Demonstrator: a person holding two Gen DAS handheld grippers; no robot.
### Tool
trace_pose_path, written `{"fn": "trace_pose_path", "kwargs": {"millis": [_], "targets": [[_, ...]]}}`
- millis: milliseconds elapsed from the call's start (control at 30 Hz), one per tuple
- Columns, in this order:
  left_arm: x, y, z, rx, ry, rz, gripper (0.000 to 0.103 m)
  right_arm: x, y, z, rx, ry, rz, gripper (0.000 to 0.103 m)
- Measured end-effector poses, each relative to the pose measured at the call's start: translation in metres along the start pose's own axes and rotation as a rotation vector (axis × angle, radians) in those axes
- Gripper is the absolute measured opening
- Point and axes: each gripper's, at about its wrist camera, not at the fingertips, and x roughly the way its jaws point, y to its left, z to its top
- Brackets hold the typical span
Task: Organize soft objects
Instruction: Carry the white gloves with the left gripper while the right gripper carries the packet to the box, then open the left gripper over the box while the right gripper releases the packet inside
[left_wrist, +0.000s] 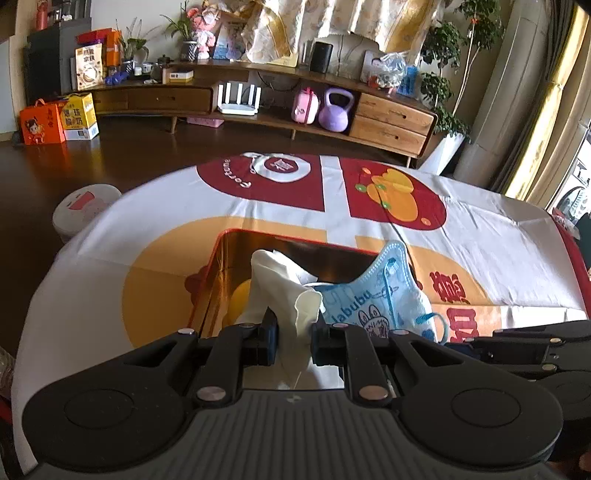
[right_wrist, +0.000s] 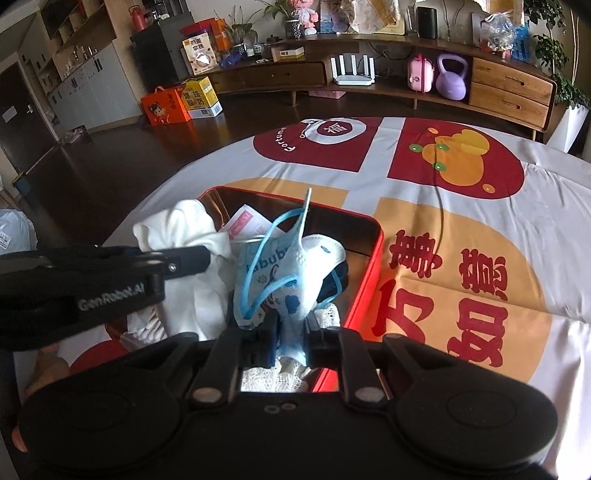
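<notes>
An open red tin box (left_wrist: 295, 240) (right_wrist: 371, 258) stands on the table in front of both grippers. My left gripper (left_wrist: 293, 339) is shut on a white cloth (left_wrist: 280, 291) (right_wrist: 184, 236) that stands up over the box's left part. Right beside it, my right gripper (right_wrist: 291, 341) is shut on a crumpled blue printed face mask (right_wrist: 295, 266) (left_wrist: 373, 295) whose loops hang loose above the box. Under the mask lie a white lace cloth (right_wrist: 273, 376), a dark item (right_wrist: 341, 277) and a pink-and-white packet (right_wrist: 245, 221). In the right wrist view the left gripper (right_wrist: 199, 260) reaches in from the left.
A white, red and orange printed cloth (right_wrist: 461, 229) covers the table, with a thin black cord (right_wrist: 439, 199) across it. A round stool (left_wrist: 85, 206) stands by the table's left edge. Beyond are dark floor, gift boxes (left_wrist: 59, 118) and a long wooden cabinet (left_wrist: 391, 122).
</notes>
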Motion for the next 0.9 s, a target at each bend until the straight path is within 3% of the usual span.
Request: {"fn": "trace_pose_path", "kwargs": {"millis": [433, 667, 900], "targets": [[0.001, -0.006, -0.002, 0.028, 0.017, 0.003, 0.017, -0.013, 0.002, -0.003, -0.023, 0.000, 0.005, 0.031], [-0.010, -0.006, -0.002, 0.018, 0.016, 0.001, 0.029, -0.027, -0.001, -0.004, -0.015, -0.020, 0.003, 0.037], [-0.019, -0.005, -0.003, 0.004, 0.014, 0.002, 0.031, -0.045, -0.002, -0.005, -0.017, -0.044, 0.022, 0.044]]}}
